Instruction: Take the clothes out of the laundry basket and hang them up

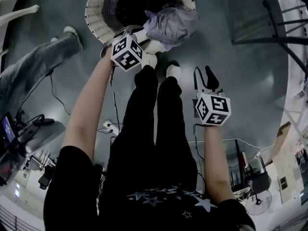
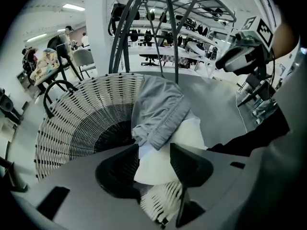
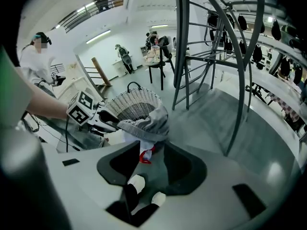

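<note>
Directly ahead of the wearer's white shoes (image 1: 173, 71) stands the white wicker laundry basket (image 1: 96, 18). The left gripper (image 1: 147, 38) holds a grey garment (image 1: 171, 25) just above its near rim. In the left gripper view the jaws are clamped on white cloth (image 2: 158, 166), with the grey garment lying over it. The right gripper (image 1: 204, 78) hangs well apart at the wearer's right. Its jaws stand apart with nothing between them; only floor and the shoes show through the gap.

A bystander's jeans-clad leg (image 1: 33, 66) reaches in beside the basket on the left. Black cables (image 1: 113, 105) trail across the grey floor beside the wearer's legs. The dark metal rack (image 1: 269, 37) stands to the right, its curved tubes rising just behind the basket in the right gripper view.

Between basket and rack the floor is bare and open.

The basket's far rim is cut off at the top of the head view. Something red (image 3: 145, 157) hangs under the cloth, too small to identify. Whether the grey and white are one garment cannot be told.
</note>
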Demonstrator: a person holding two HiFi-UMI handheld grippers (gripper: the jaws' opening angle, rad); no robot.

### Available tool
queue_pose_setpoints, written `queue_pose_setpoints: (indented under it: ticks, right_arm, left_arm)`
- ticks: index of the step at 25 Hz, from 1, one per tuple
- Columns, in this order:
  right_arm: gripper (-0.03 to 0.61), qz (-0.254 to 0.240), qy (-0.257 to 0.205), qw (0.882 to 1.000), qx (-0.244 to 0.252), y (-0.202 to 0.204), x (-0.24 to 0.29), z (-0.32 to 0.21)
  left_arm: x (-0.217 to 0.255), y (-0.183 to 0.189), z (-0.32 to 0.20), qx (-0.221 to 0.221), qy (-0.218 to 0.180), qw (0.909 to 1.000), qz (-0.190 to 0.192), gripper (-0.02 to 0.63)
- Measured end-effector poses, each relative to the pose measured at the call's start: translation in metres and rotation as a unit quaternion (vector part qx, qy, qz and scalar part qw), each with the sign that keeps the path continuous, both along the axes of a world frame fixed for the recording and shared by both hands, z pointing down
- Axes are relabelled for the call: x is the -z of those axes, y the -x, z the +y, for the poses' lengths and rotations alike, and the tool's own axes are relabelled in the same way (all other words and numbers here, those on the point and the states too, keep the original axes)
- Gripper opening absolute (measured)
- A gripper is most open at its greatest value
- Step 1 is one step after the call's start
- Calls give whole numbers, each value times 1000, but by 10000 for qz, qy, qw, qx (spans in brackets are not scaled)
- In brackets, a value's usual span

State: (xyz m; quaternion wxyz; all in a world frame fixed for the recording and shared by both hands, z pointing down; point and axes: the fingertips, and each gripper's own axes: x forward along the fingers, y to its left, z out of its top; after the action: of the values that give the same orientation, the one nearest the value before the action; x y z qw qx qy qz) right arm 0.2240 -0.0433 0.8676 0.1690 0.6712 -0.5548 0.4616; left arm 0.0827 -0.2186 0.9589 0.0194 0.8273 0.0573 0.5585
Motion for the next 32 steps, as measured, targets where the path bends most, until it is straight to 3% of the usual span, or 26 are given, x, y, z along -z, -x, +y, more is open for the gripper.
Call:
queue_pose_setpoints:
  ticks: [4, 9, 15, 19, 28, 32]
  right_arm:
    - [164, -29, -3, 10000, -16, 2, -6, -2]
    - [160, -65, 7, 10000, -49, 5, -11, -2]
    - [155, -96, -7, 9999, -34, 7, -13, 4]
    - [152, -53, -26, 10000, -29, 6, -12, 18]
    - [133, 34, -49, 10000, -2, -2, -3, 8]
    - [118, 113, 0, 9998, 133, 1, -11, 1]
  left_arm:
    - [-5, -5, -5, -113, -57, 9999, -52, 206]
    - [-17, -4, 9, -594, 86, 9970, -484, 192]
    - [-18, -16, 14, -1058, -345, 9931, -378, 173]
    - [-13, -18, 30, -1328, -543, 9891, -323, 122]
    - [43, -14, 24, -1108, -426, 9923, -366, 101]
    - [65, -12, 24, -937, -191, 9949, -319, 89]
